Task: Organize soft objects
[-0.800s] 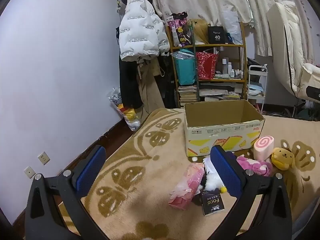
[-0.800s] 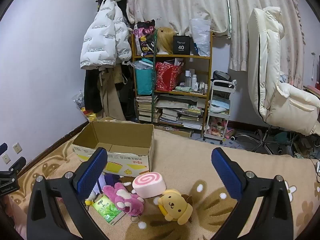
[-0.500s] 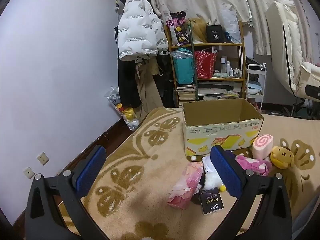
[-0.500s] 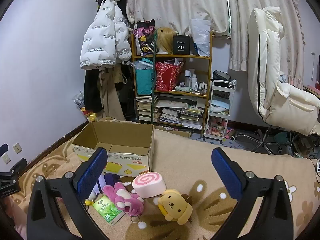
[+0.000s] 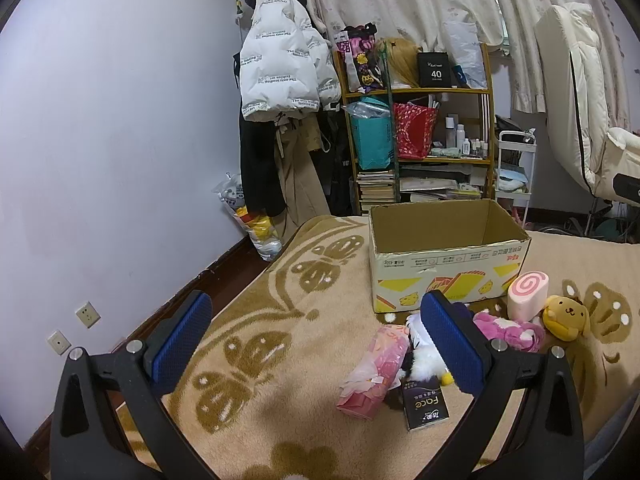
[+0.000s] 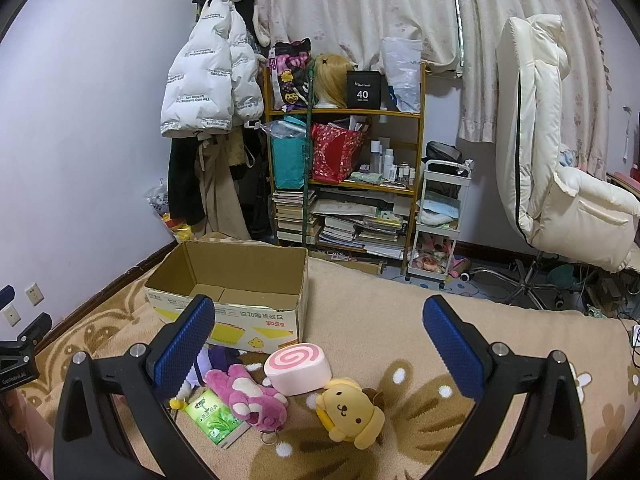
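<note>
- The left hand-held gripper (image 5: pixel 316 340) hangs above the rug (image 5: pixel 280 288), fingers spread wide and holding nothing.
- The right hand-held gripper (image 6: pixel 318 344) is likewise spread and empty.
- The pink plush (image 6: pixel 250 398), swirl-roll cushion (image 6: pixel 298 368) and yellow dog plush (image 6: pixel 350 412) lie on the rug just before the open cardboard box (image 6: pixel 256 324).

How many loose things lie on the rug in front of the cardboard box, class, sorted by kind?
Plush toys: 3, a yellow dog, a pink bear, a white and purple toy
Swirl-roll cushion: 1
Tissue packs: 3, pink, black, green
Total: 7
</note>
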`<state>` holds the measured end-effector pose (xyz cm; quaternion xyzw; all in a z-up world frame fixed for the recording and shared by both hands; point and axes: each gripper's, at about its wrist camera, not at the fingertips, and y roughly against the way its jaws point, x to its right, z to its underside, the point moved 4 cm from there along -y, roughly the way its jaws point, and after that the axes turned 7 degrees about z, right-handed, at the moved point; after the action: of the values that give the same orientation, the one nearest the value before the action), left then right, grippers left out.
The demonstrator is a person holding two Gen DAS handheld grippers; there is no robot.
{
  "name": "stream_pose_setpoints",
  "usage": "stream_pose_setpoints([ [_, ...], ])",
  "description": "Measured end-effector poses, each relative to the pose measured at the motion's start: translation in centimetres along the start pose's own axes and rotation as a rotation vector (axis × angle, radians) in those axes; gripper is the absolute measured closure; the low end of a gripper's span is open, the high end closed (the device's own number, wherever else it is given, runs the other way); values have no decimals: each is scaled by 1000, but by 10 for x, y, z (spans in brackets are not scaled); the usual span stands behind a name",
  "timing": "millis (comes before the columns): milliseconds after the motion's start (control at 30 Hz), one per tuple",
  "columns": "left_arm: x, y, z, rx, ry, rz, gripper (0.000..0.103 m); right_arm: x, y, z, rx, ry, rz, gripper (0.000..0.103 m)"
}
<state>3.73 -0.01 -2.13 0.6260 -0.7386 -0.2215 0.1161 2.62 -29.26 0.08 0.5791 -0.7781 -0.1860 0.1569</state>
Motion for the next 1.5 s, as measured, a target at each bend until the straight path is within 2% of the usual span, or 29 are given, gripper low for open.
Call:
stream_pose_setpoints([
  [1500,-3,-1,1,-18,1,-9,0,-4,1,2,1,12,-2,0],
])
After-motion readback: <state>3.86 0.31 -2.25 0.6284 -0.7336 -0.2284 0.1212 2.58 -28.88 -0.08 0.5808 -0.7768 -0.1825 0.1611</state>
